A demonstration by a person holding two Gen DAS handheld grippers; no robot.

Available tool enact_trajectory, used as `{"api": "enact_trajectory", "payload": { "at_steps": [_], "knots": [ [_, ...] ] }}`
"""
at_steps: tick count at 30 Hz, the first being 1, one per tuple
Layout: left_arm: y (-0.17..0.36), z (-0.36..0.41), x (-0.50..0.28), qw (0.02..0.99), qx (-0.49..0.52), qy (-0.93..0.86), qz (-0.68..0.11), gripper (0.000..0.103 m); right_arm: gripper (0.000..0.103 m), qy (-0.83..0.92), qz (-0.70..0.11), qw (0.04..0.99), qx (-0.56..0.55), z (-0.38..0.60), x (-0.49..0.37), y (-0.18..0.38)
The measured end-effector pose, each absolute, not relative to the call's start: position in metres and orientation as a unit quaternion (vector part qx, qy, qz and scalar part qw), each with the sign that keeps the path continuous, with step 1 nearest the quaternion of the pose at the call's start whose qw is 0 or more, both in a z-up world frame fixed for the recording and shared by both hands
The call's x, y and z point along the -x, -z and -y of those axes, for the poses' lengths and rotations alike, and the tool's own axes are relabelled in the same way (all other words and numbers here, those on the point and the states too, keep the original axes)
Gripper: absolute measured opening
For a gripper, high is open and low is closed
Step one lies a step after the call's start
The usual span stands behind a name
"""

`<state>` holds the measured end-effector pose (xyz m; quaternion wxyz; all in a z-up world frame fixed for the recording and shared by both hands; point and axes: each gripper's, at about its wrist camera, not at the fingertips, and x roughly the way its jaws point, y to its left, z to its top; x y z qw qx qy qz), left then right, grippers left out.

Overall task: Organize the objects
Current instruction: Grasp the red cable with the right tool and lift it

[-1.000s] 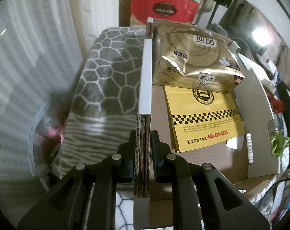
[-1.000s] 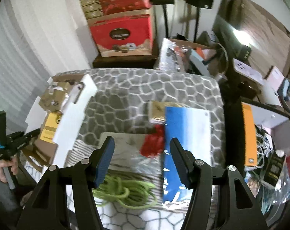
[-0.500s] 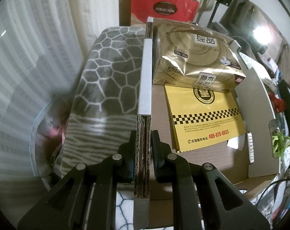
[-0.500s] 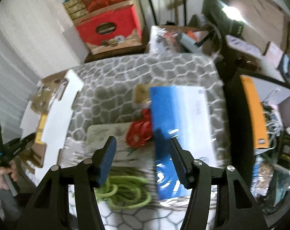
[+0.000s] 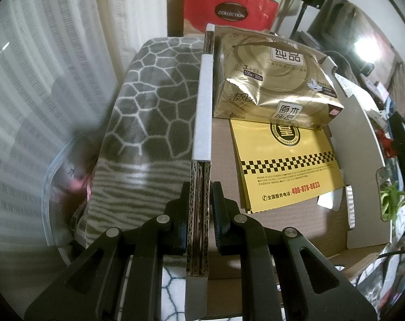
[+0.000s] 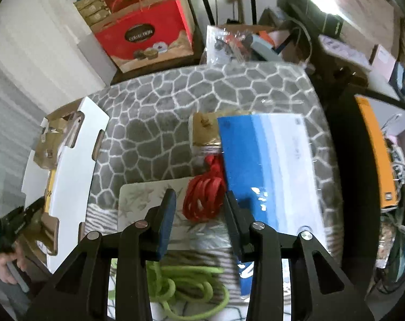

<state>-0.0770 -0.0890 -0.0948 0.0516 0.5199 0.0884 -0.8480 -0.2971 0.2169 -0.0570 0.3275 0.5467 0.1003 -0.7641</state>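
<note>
Left wrist view, nearest: the left gripper [image 5: 199, 208] is clenched on the edge of the cardboard box wall [image 5: 202, 123], a double corrugated panel with a white outer face, steadying the box on the grey pebble-pattern blanket [image 5: 154, 101]. Inside the box, a yellow checker-banded packet [image 5: 285, 165] lies flat on the floor of the box; beyond it a gold tissue pack [image 5: 272, 80] rests partly over its far edge.

Right wrist view, nearest: a green cord coil [image 6: 186, 289] lies below the right gripper [image 6: 198, 210]. The jaws have just been closing and stand either side of a red cord bundle [image 6: 202, 195], whose loops fill the gap; the pads are not yet seen pressing on it, so the gripper counts as released. The bundle lies on a pale leaf-print pad [image 6: 143, 195], against a blue-and-white shrink-wrapped box [image 6: 266, 160], with a small gold pack [image 6: 203, 131] just behind.

Risks, judged:
- the jaws may catch only some loops, since the bundle is loose; the rest would trail or uncoil on lifting
- the right-hand finger sits just beside the wrapped box and may snag its film or drag it
- the lower finger may pinch the pad beneath along with the cord
- the box flaps [image 6: 76, 155] stand up on the near side; trailing loops could hook a flap cut-out on the way in
- if the left grip slackens, the box may shift on the soft blanket
</note>
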Motion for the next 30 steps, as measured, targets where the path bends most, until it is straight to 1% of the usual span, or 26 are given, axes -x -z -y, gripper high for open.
{"api": "enact_trajectory", "payload": {
  "at_steps": [2, 3, 4, 5, 6, 12, 20, 25, 30],
  "knots": [
    [0.095, 0.089, 0.077, 0.052, -0.520, 0.848, -0.090, 0.013, 0.039, 0.765, -0.108, 0.319, -0.549, -0.213, 0.300, 0.062],
    [0.095, 0.090, 0.077, 0.051, -0.520, 0.848, -0.090, 0.013, 0.037, 0.767, -0.117, 0.312, -0.548, -0.210, 0.301, 0.065],
    [0.095, 0.090, 0.077, 0.052, -0.520, 0.848, -0.090, 0.013, 0.033, 0.769, -0.119, 0.307, -0.548, -0.210, 0.301, 0.067],
    [0.095, 0.090, 0.077, 0.051, -0.520, 0.848, -0.090, 0.013, 0.027, 0.771, -0.117, 0.305, -0.546, -0.210, 0.302, 0.068],
    [0.095, 0.090, 0.077, 0.051, -0.520, 0.848, -0.090, 0.013, 0.025, 0.772, -0.112, 0.308, -0.545, -0.212, 0.302, 0.067],
    [0.095, 0.089, 0.078, 0.052, -0.519, 0.848, -0.092, 0.013, 0.025, 0.768, -0.098, 0.336, -0.536, -0.220, 0.290, 0.053],
    [0.095, 0.088, 0.078, 0.053, -0.519, 0.848, -0.093, 0.013, 0.025, 0.737, -0.084, 0.417, -0.525, -0.219, 0.250, 0.015],
    [0.095, 0.088, 0.078, 0.054, -0.519, 0.848, -0.094, 0.013, 0.025, 0.722, -0.064, 0.463, -0.510, -0.200, 0.230, -0.010],
    [0.095, 0.088, 0.078, 0.054, -0.518, 0.848, -0.095, 0.013, 0.025, 0.708, -0.049, 0.489, -0.506, -0.162, 0.223, -0.021]
  ]
}}
